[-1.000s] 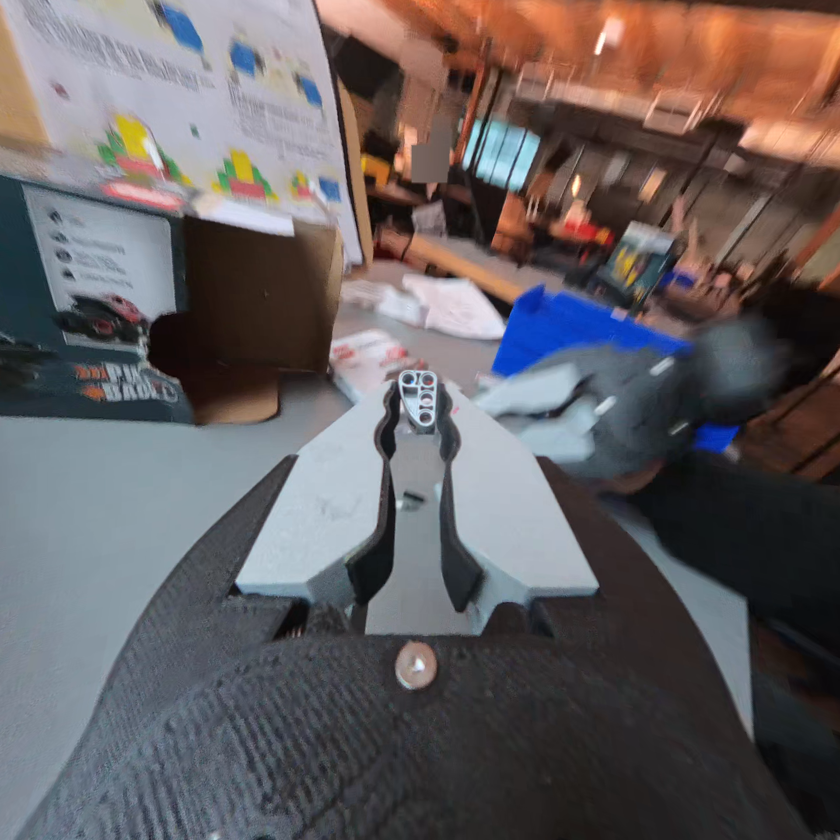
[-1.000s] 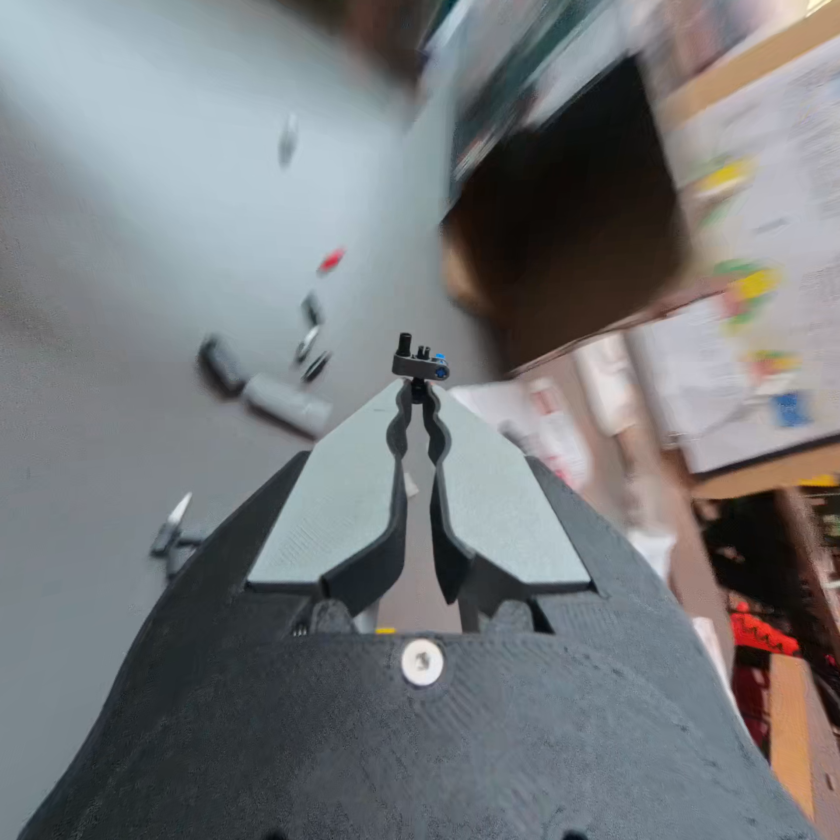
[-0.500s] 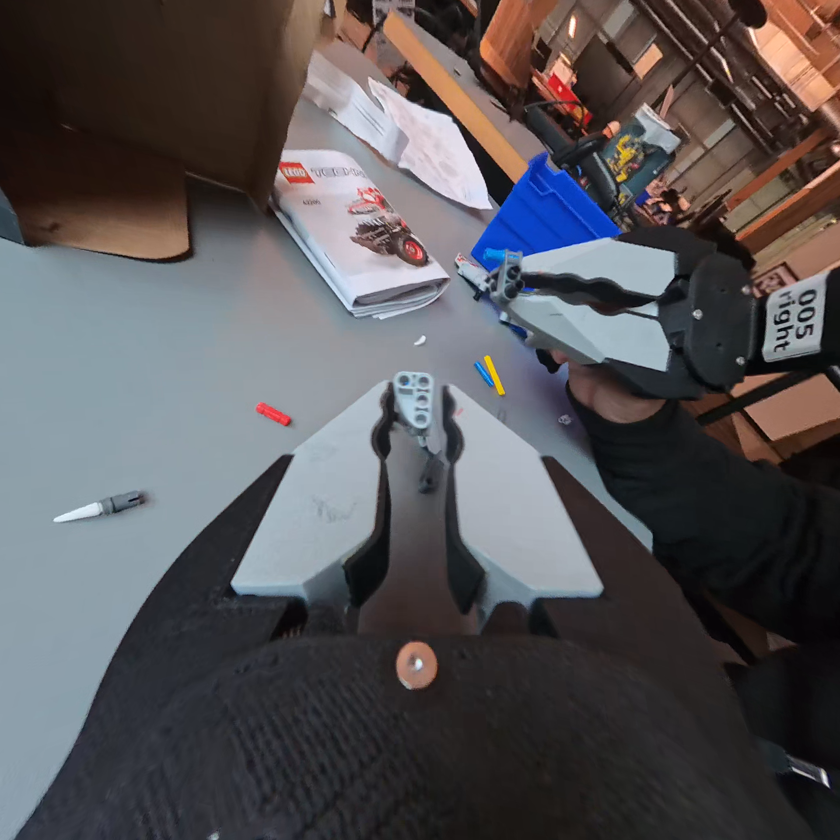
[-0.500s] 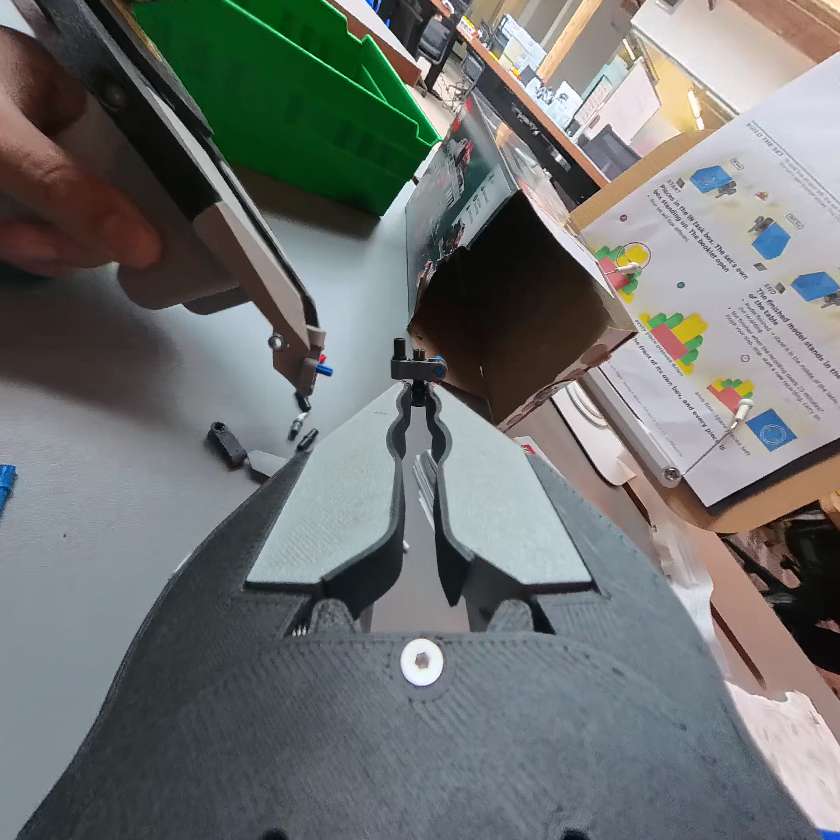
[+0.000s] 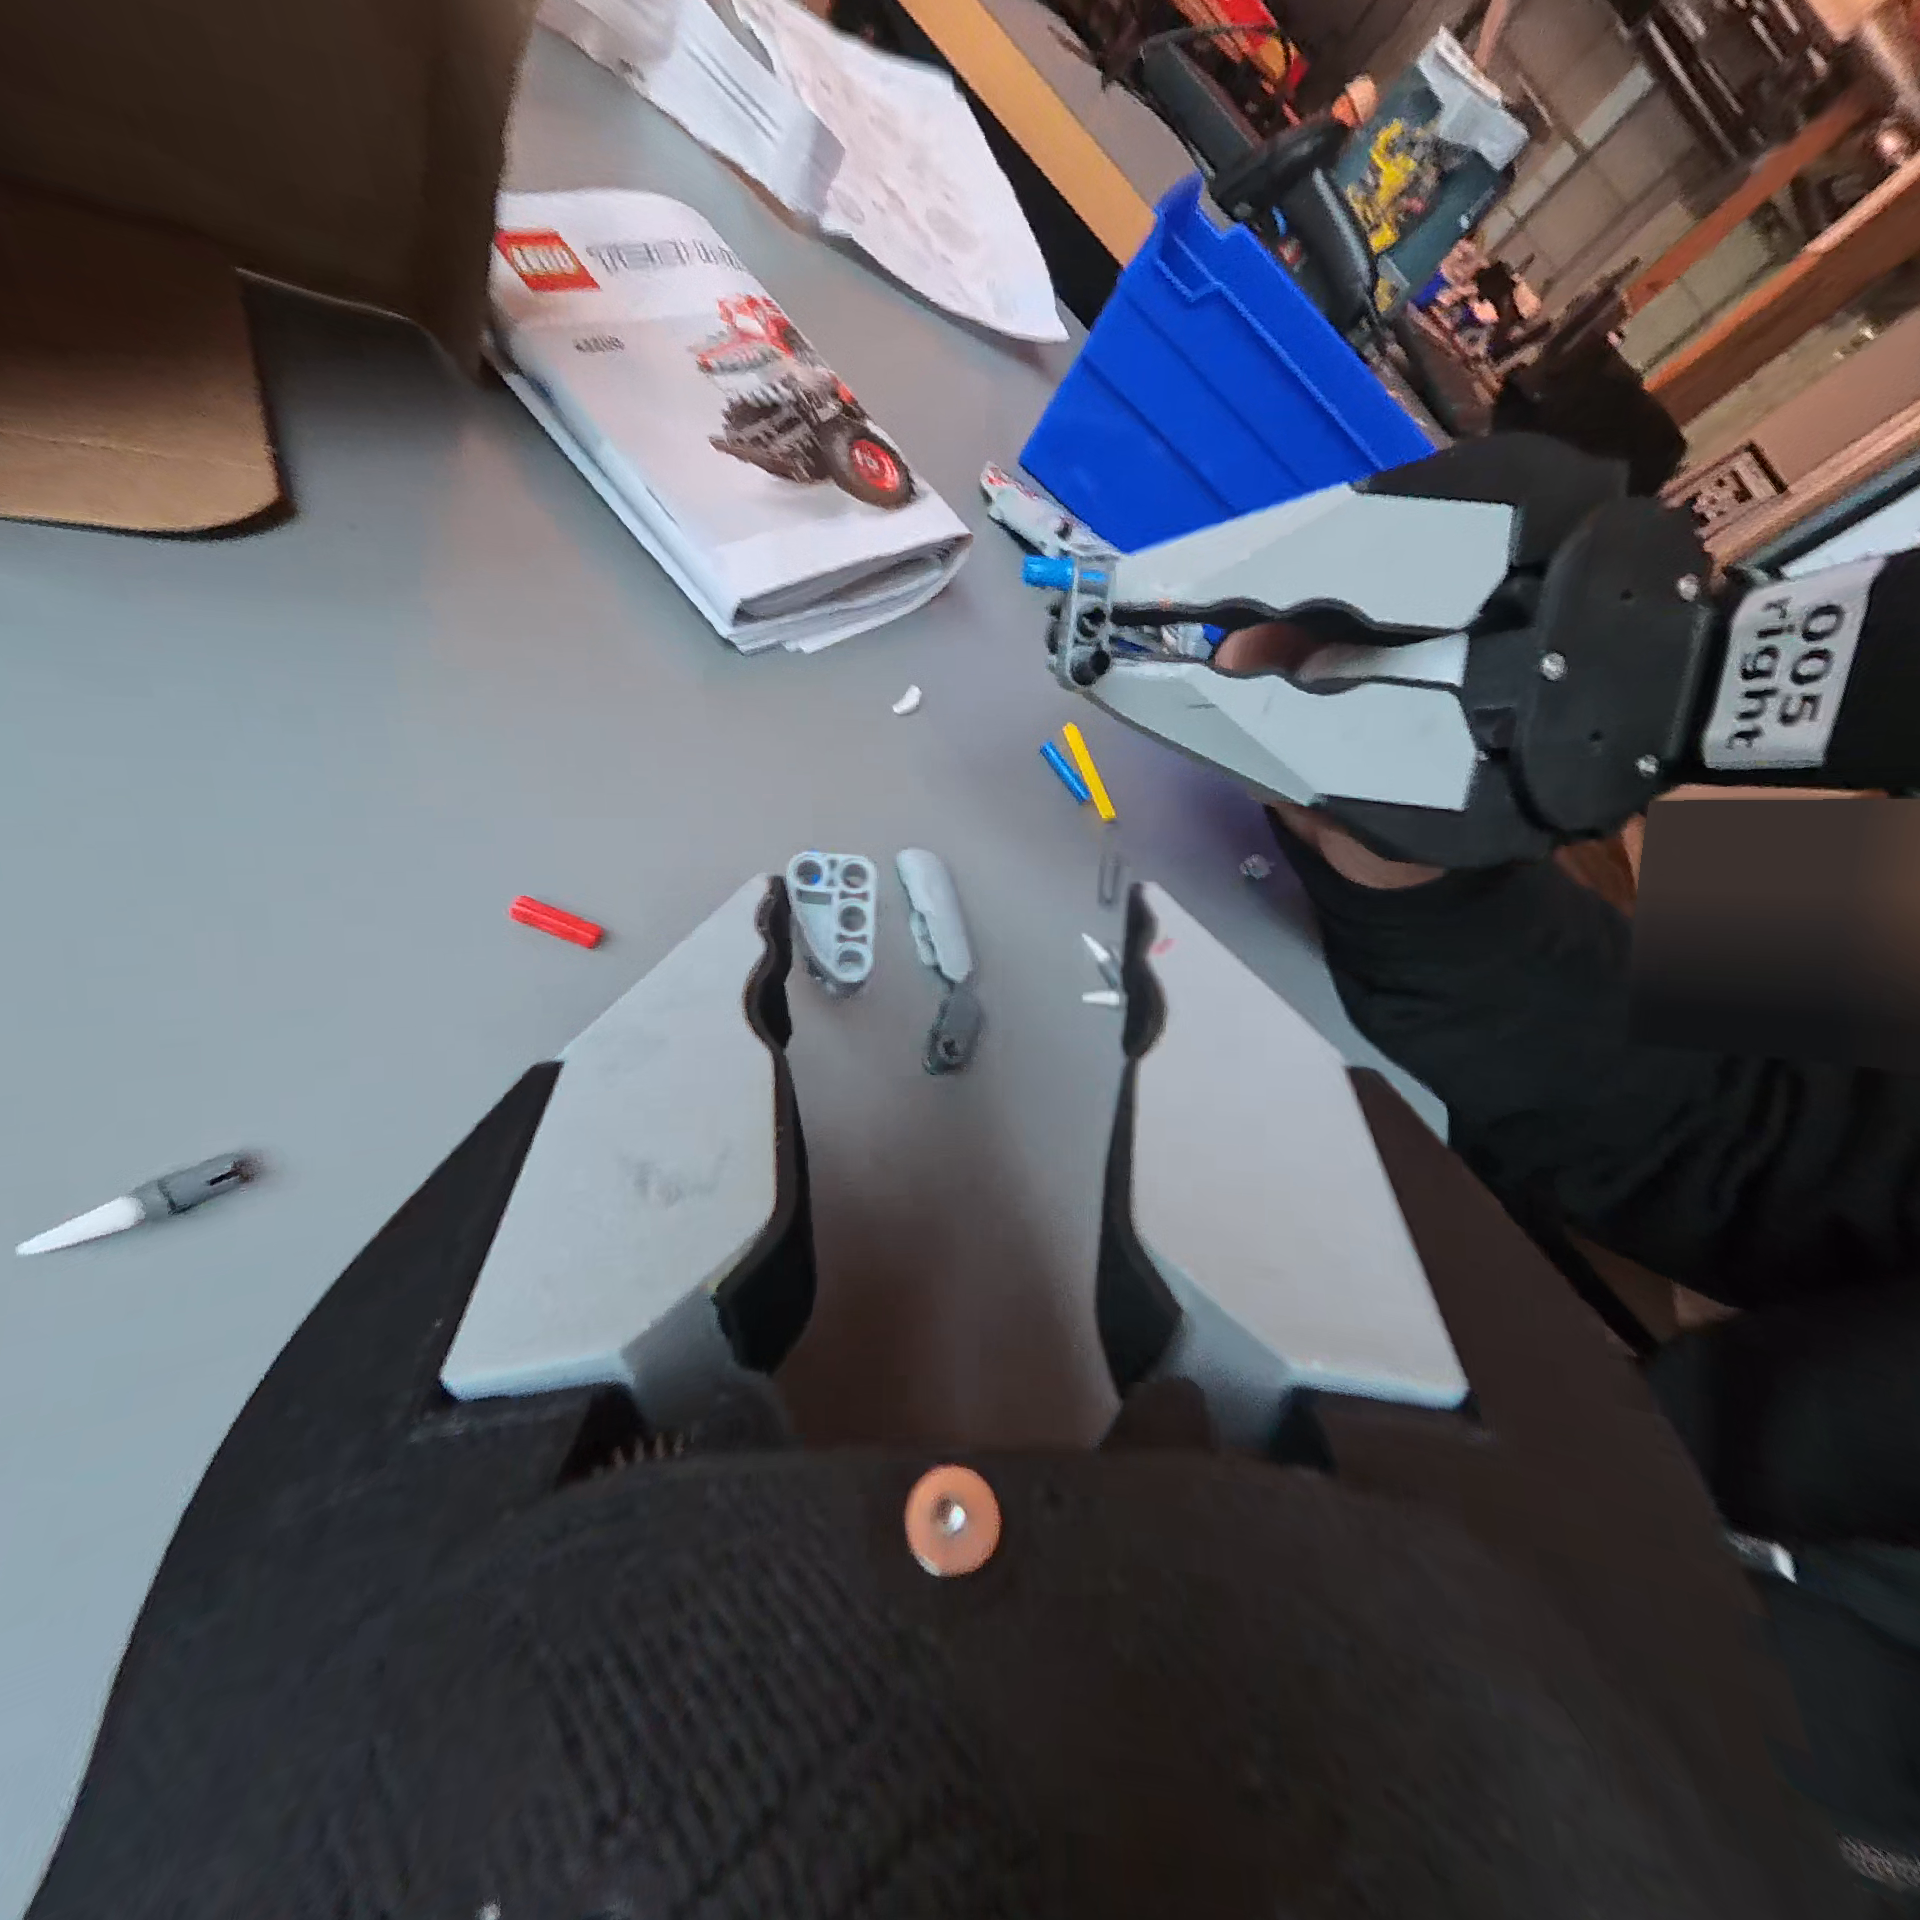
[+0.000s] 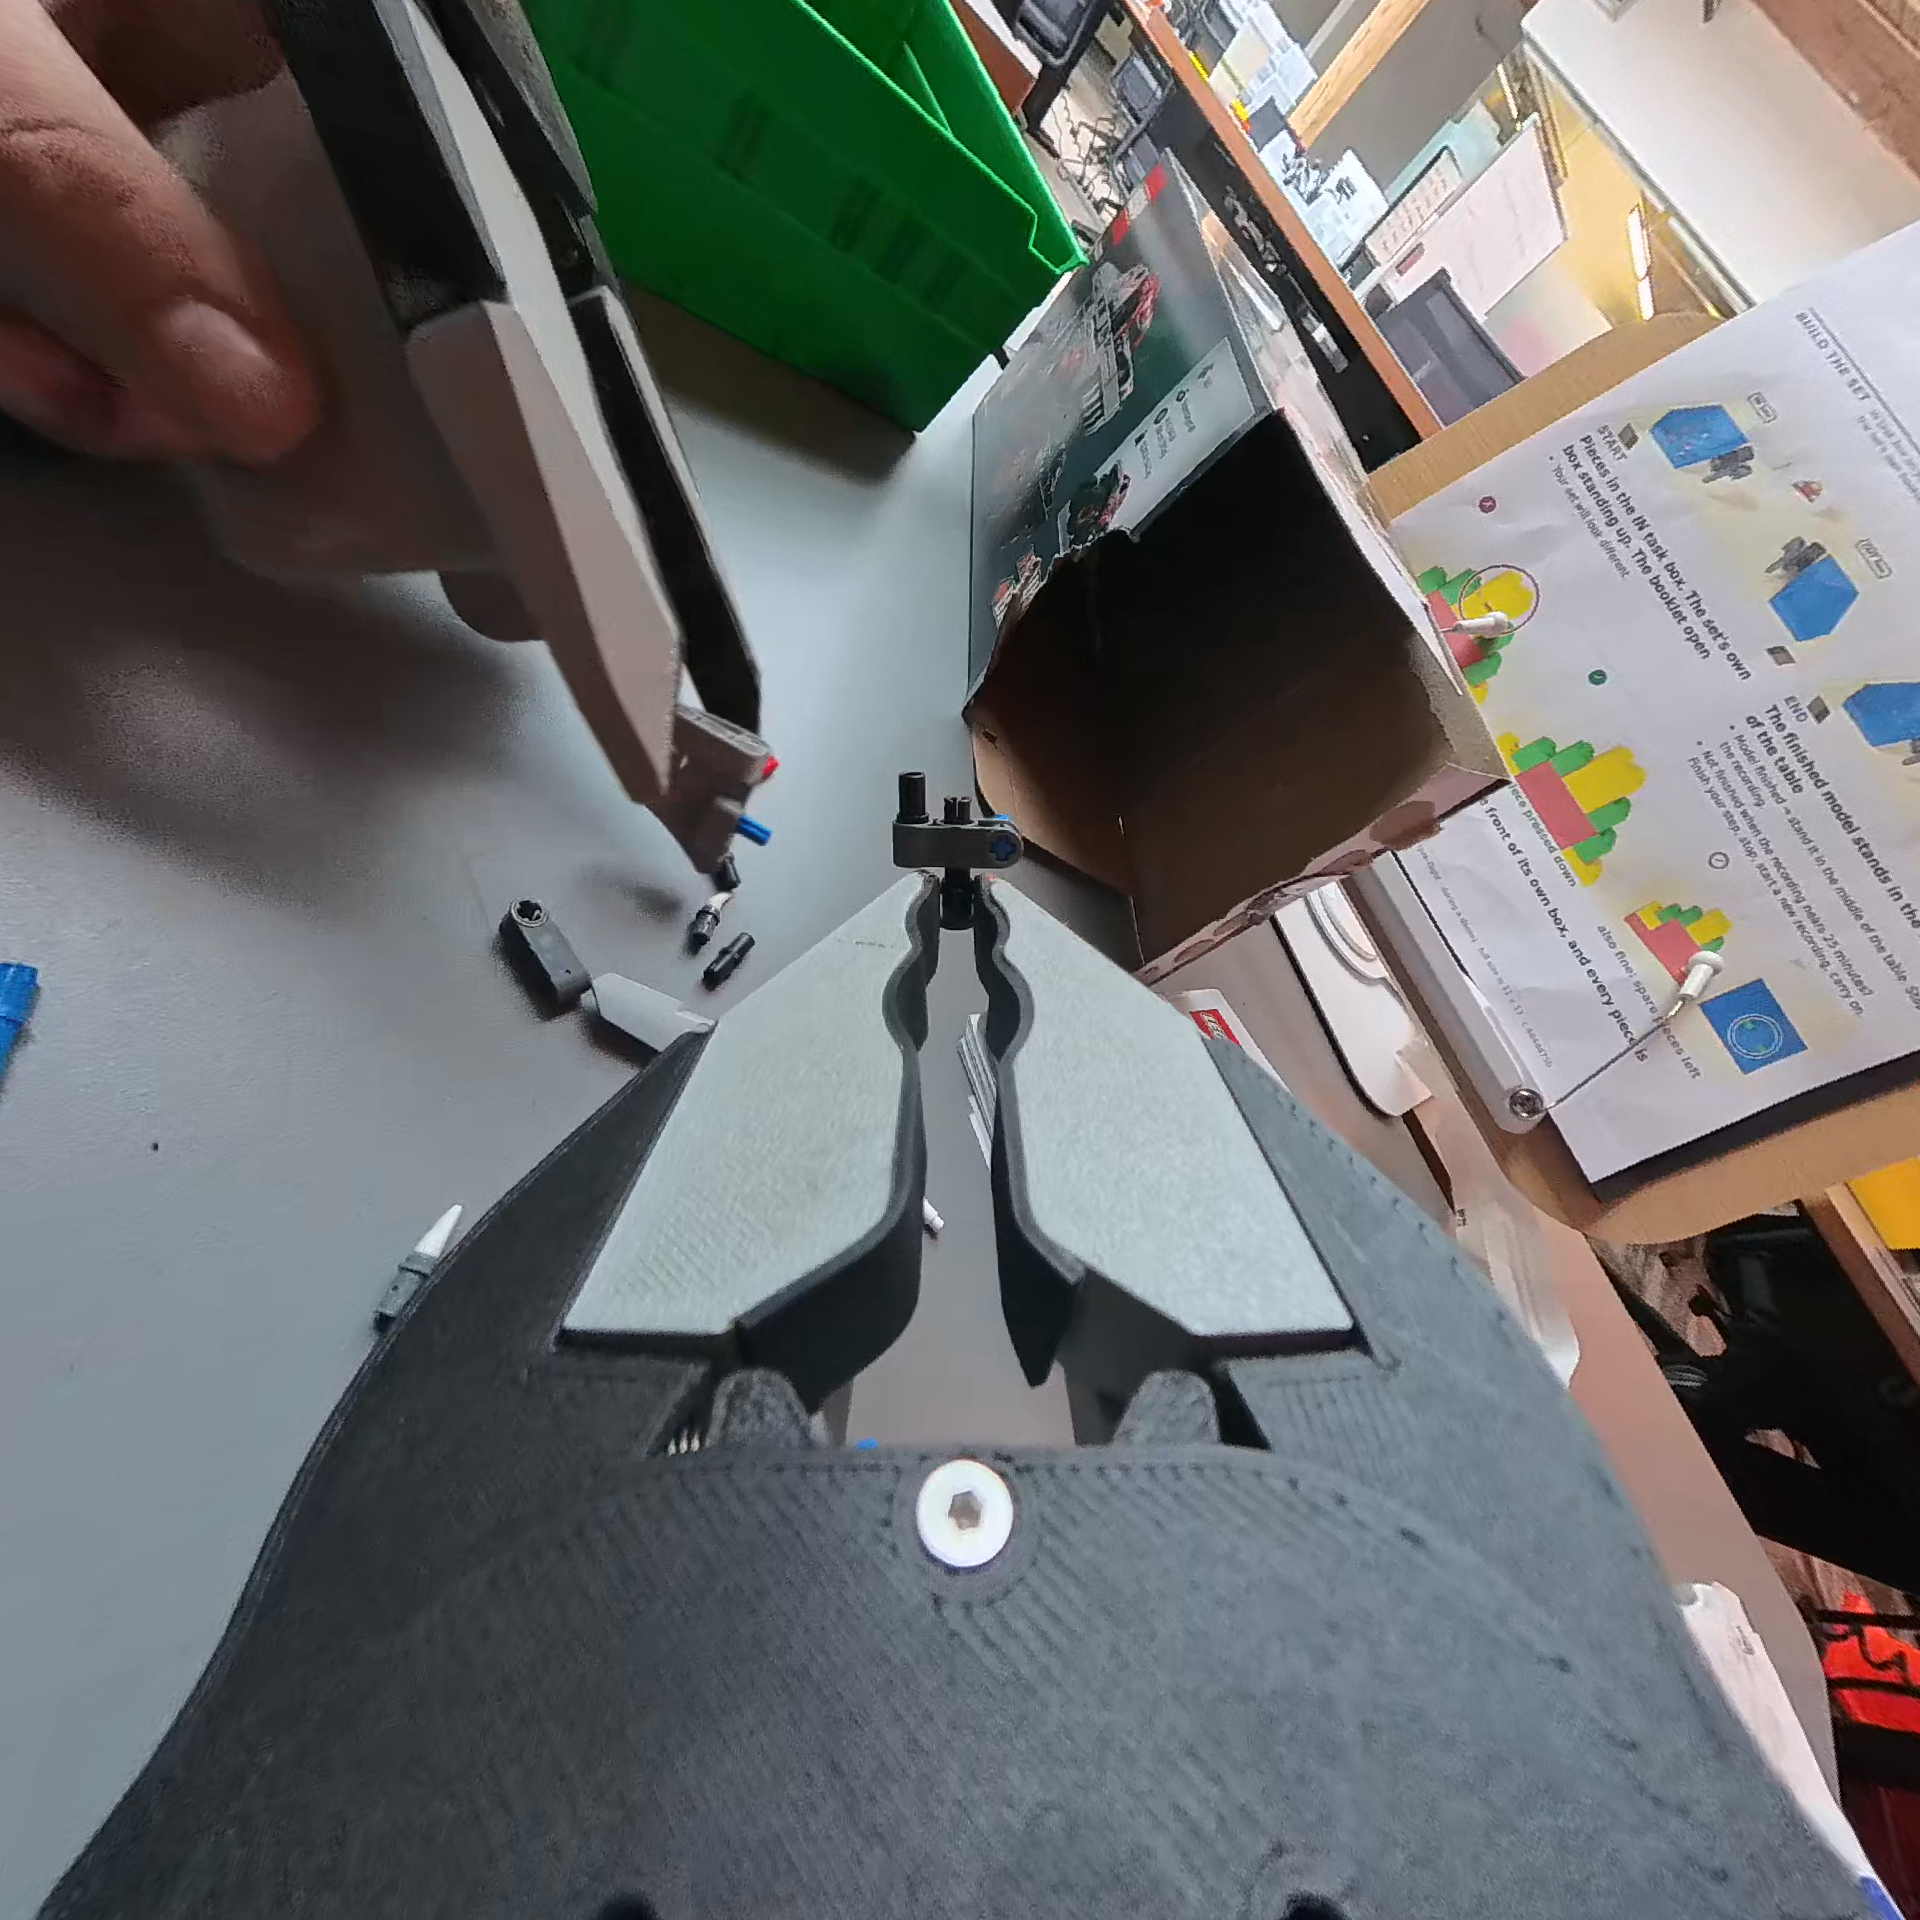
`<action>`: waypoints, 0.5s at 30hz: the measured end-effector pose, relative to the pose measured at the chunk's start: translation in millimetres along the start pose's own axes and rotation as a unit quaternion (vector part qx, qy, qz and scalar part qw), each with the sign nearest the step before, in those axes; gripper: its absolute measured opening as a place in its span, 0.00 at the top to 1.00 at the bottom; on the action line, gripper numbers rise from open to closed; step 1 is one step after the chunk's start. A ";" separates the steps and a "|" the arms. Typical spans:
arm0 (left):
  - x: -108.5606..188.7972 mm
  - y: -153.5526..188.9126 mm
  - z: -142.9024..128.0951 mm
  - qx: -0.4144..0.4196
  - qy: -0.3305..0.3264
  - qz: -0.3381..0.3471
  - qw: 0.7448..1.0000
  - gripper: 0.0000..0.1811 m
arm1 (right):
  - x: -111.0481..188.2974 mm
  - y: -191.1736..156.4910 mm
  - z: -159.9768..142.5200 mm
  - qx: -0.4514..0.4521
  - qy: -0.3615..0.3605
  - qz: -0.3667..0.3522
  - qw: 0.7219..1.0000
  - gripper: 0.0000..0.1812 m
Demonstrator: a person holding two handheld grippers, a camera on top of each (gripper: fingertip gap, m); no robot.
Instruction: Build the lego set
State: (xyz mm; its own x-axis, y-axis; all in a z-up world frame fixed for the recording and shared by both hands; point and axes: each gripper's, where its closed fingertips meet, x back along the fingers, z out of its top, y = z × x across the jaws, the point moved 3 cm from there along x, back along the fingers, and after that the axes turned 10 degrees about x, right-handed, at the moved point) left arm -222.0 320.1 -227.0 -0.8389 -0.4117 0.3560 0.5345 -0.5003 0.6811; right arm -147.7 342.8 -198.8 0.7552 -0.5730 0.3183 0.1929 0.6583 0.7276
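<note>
A grey table point(image 5: 312, 727) fills both views, with a workshop of wooden shelving and benches blurred beyond it. On its far side, in the left wrist view, lie an open cardboard box point(image 5: 260, 156), a blue bin point(image 5: 1195, 405) and loose white sheets point(image 5: 883, 156); the right wrist view shows a green bin point(image 6: 790, 187) at the far left and a printed instruction sheet point(image 6: 1714, 727) clipped to a board on the right. A folded instruction booklet point(image 5: 727, 416) lies just beside the box, bearing a red logo, grey lettering and a picture of a vehicle. The right gripper's body carries a white label with printed characters.

The left gripper point(image 5: 951, 914) hangs over the table with its jaws spread wide; the grey triangular beam point(image 5: 834, 920) with round holes sits just inside its left finger, whether touching I cannot tell. Beside it lies a grey curved piece point(image 5: 940, 935) joined to a dark connector.

The right gripper point(image 6: 954, 899), off to the right, is narrowed onto a dark grey pin assembly point(image 6: 951, 826) with black pins and a blue one.

Scattered nearby are a red pin point(image 5: 556, 923), a white-tipped spike point(image 5: 135, 1205), and blue and yellow rods point(image 5: 1081, 769).
</note>
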 end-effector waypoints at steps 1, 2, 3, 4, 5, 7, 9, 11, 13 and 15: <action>0.4 0.3 -2.4 0.003 -0.020 -0.002 1.000 0.65 | 0.2 0.2 -0.7 -0.001 0.000 0.001 1.000 0.98; 2.5 0.6 -5.2 -0.001 -0.044 -0.005 0.999 0.67 | 0.2 -0.2 -1.0 -0.002 0.000 0.004 1.000 0.98; 5.9 1.0 -6.3 -0.005 -0.063 -0.008 0.998 0.66 | 0.1 -1.2 -0.5 -0.002 0.003 0.008 1.000 0.98; 10.5 2.5 -4.2 -0.008 -0.070 -0.016 0.997 0.66 | -0.1 -2.1 0.2 -0.002 0.006 0.011 1.000 0.98; 15.0 5.1 -3.1 -0.016 -0.079 -0.027 0.996 0.65 | -0.7 -3.3 0.7 -0.001 0.006 0.014 1.000 0.98; 20.9 7.3 -9.0 -0.027 -0.118 -0.041 0.992 0.57 | -2.9 -6.2 0.2 0.002 0.002 0.022 1.000 0.98; 25.9 6.7 -2.9 -0.024 -0.100 -0.052 0.993 0.59 | -4.6 -9.7 0.1 0.002 0.002 0.033 0.999 0.98; 31.4 12.1 6.6 -0.008 -0.065 -0.089 0.994 0.69 | -4.3 -11.2 1.8 0.005 0.007 0.035 0.999 0.98; 34.7 17.3 10.7 -0.003 -0.053 -0.112 0.992 0.73 | -4.6 -12.7 2.7 0.009 0.007 0.037 0.999 0.98; 34.0 16.9 11.0 -0.019 -0.049 -0.094 0.994 0.79 | -5.3 -14.2 4.0 0.014 0.005 0.037 0.999 0.98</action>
State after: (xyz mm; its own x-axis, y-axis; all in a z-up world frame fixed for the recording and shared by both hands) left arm -242.6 306.0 -196.4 -0.9297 -0.2319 0.2862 0.3684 -0.5908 0.7178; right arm -157.0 334.6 -208.4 0.7735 -0.5180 0.3651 0.1192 0.6847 0.7190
